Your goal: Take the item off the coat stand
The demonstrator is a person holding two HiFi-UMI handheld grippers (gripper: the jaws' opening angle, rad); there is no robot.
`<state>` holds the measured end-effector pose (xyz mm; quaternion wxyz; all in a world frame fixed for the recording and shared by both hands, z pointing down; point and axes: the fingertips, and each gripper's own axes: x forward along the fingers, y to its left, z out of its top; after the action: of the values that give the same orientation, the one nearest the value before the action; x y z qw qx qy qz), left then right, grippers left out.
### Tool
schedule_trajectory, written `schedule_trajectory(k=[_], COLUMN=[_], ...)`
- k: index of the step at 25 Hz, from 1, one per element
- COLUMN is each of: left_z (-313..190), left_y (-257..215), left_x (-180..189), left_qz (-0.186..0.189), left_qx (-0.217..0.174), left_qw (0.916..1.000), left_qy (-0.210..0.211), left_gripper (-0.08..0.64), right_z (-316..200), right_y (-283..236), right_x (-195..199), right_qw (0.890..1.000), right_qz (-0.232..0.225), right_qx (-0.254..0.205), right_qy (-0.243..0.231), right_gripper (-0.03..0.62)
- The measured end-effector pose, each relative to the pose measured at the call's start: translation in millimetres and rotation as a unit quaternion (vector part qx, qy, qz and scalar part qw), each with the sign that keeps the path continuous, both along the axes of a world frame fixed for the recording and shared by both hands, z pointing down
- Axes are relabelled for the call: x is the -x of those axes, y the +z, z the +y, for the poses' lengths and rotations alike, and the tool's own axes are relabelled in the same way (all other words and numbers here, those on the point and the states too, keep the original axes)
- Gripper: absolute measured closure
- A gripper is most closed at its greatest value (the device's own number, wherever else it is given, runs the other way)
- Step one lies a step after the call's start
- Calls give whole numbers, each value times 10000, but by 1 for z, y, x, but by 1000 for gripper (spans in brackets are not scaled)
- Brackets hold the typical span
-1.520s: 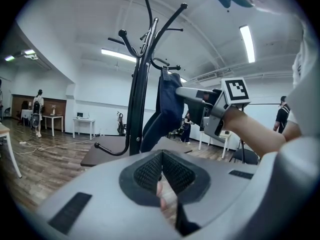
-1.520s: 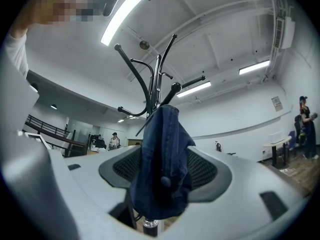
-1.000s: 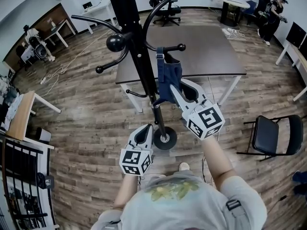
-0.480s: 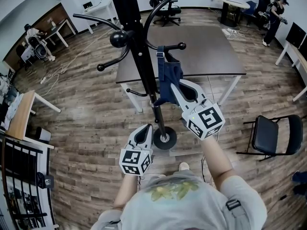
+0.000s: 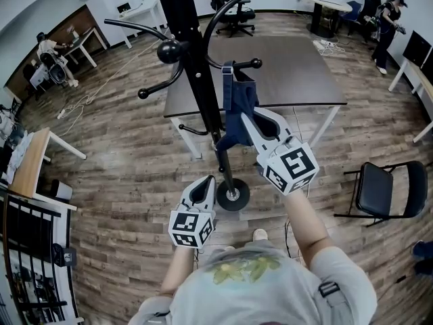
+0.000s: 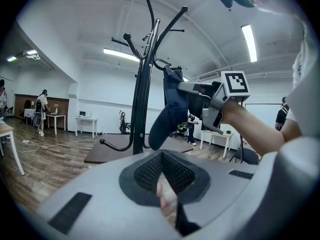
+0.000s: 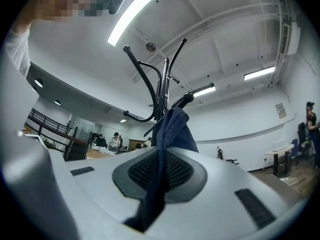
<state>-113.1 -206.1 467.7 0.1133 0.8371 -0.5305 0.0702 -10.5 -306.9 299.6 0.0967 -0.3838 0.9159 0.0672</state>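
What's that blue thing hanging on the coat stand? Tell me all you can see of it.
The blue item is soft, dark, denim-like cloth, hanging limp by what looks like a strap over a ball-tipped hook of the black coat stand. Its lower part bunches into folds. The right gripper is shut on that lower part.

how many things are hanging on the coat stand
1: a blue fabric item hangs from a hook on the right side of the coat stand, with the right gripper shut on it. Other hooks in view look bare.
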Motion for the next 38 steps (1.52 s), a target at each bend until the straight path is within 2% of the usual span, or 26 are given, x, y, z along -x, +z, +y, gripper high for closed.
schedule_trajectory(k=[20,27,38], left_z=[5,8,7], left_y=[2,5,4], left_x=[-2,-2,-11], left_qz=[-25,-12,20], left_qx=[22,76,53], left_qw=[10000,9999,9998], left_qy=[46,70,209], left_gripper=[545,545,545], right_z=[3,8,13], right_y=[-32,-40,-38], right_x=[-12,-25,-45], right_qw=[9992,9979,9965], right_qz=[-168,-352,-467], right_qx=[-323,-424,-388], right_qy=[179,344,567], right_gripper=[561,561,561])
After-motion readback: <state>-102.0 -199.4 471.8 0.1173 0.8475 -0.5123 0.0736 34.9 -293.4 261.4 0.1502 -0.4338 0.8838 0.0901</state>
